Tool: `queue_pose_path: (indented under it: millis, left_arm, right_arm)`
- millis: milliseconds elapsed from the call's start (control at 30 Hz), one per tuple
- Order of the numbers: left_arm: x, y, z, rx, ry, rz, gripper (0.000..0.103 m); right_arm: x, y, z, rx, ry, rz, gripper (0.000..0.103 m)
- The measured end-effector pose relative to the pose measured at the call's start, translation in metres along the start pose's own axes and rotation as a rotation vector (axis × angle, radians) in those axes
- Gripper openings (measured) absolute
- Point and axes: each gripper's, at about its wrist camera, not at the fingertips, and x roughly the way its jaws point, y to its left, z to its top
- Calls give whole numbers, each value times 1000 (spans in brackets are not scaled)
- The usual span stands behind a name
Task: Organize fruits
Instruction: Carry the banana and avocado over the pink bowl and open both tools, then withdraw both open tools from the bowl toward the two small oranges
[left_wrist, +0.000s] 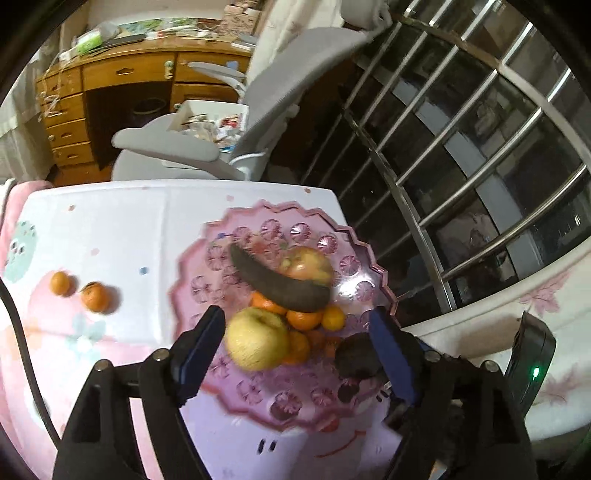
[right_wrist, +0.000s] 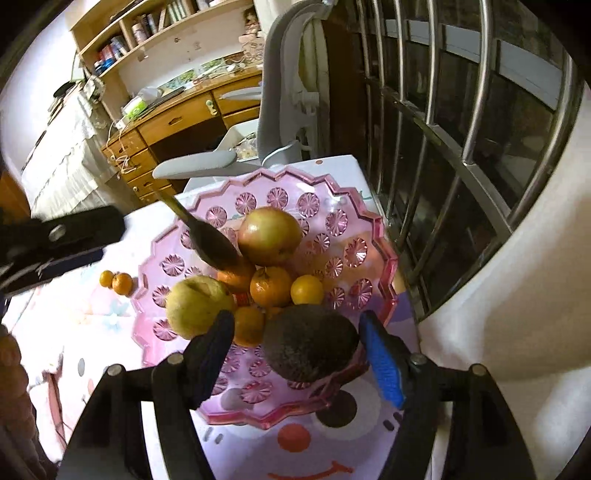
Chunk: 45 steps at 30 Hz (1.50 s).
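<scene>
A pink scalloped plate (left_wrist: 351, 266) (right_wrist: 373, 236) on the cartoon-printed table holds a blackened banana (left_wrist: 277, 284) (right_wrist: 214, 243), a reddish apple (left_wrist: 310, 264) (right_wrist: 269, 236), a yellow-green apple (left_wrist: 256, 339) (right_wrist: 197, 304), several tangerines (left_wrist: 304, 319) (right_wrist: 271, 286) and a dark avocado (left_wrist: 356, 356) (right_wrist: 310, 343). My left gripper (left_wrist: 299, 350) hangs open over the plate's near side, the yellow-green apple between its fingers and untouched. My right gripper (right_wrist: 297, 354) is open around the avocado, its pads just clear of it. Two tangerines (left_wrist: 96, 295) (right_wrist: 122, 283) lie on the table left of the plate.
A grey office chair (left_wrist: 280, 74) (right_wrist: 291, 92) stands behind the table, with a wooden desk (left_wrist: 122, 74) beyond. Steel window bars (left_wrist: 461, 166) (right_wrist: 461, 129) run close along the right. A black device with a green light (left_wrist: 532, 362) sits at the right edge.
</scene>
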Motion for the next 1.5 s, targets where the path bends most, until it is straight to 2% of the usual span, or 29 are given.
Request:
queue_pose_path:
  millis: [333,600,1000,1233,1500]
  left_arm:
    - [-71,75,-18,-98,0,105,84]
    - [-101,143,-38,-117,17,145,84]
    - [-125,231,-36,49,94,128,88]
    - [-120,264,-17,211,109,152,92]
    - [-86,283,5,235,99,153,92]
  right_arm:
    - [-27,37,4,59,55,15,72]
    - [-28,85,-13,124,114,64,72]
    - [-14,170,-38,319,156,56,72]
    - [12,209,-27,439,214,73,72]
    - [59,227,1,541,307,87,72]
